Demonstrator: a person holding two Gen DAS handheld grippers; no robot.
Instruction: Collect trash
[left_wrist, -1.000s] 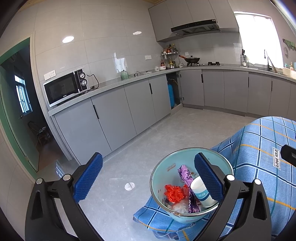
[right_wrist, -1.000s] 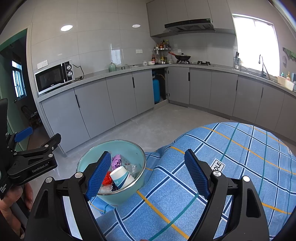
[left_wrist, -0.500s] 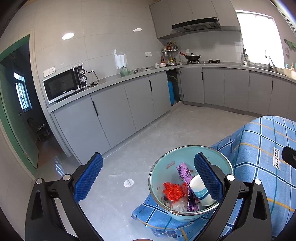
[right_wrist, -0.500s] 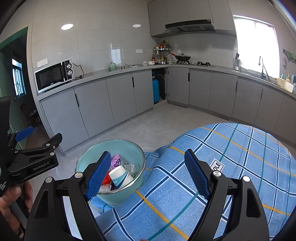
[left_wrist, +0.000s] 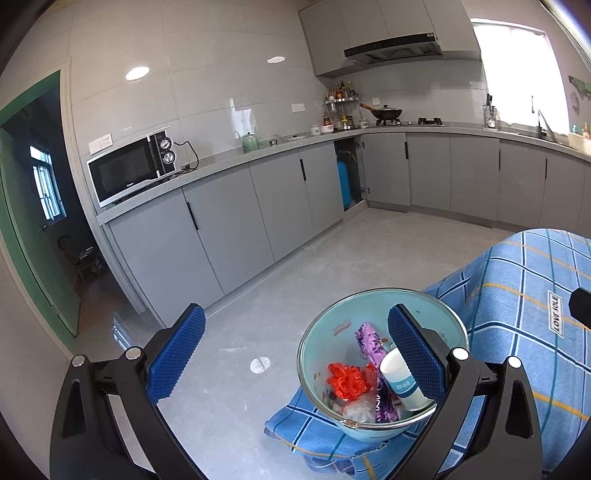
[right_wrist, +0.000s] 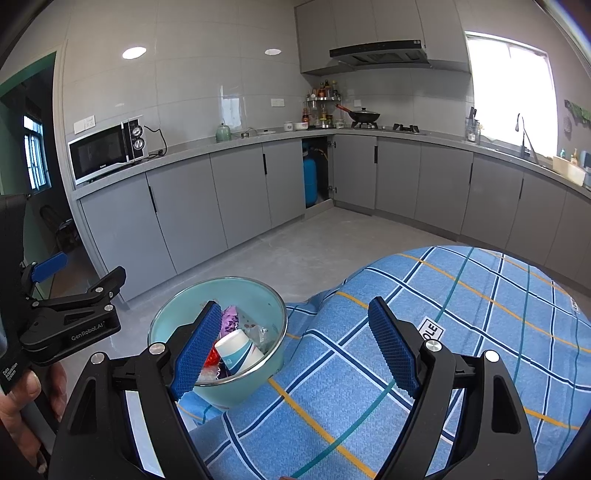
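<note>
A light blue bowl (left_wrist: 325, 343) (right_wrist: 166, 321) stands on the corner of a table with a blue plaid cloth (left_wrist: 517, 295) (right_wrist: 461, 314). In it lie a white paper cup (left_wrist: 400, 382) (right_wrist: 238, 350), a purple wrapper (left_wrist: 369, 338) (right_wrist: 231, 317), a red bow (left_wrist: 347, 380) and clear plastic (left_wrist: 356, 410). My left gripper (left_wrist: 295, 354) is open and empty, raised left of the bowl. My right gripper (right_wrist: 295, 350) is open and empty above the cloth, right of the bowl. The left gripper also shows in the right wrist view (right_wrist: 70, 317).
Grey kitchen cabinets (left_wrist: 229, 225) run along the back walls, with a microwave (left_wrist: 129, 170) on the counter. A grey floor (left_wrist: 332, 266) lies beyond the table. A green doorway (left_wrist: 33, 221) is at the left.
Both grippers have drawn back and up a little from the bowl. Both stay open and empty.
</note>
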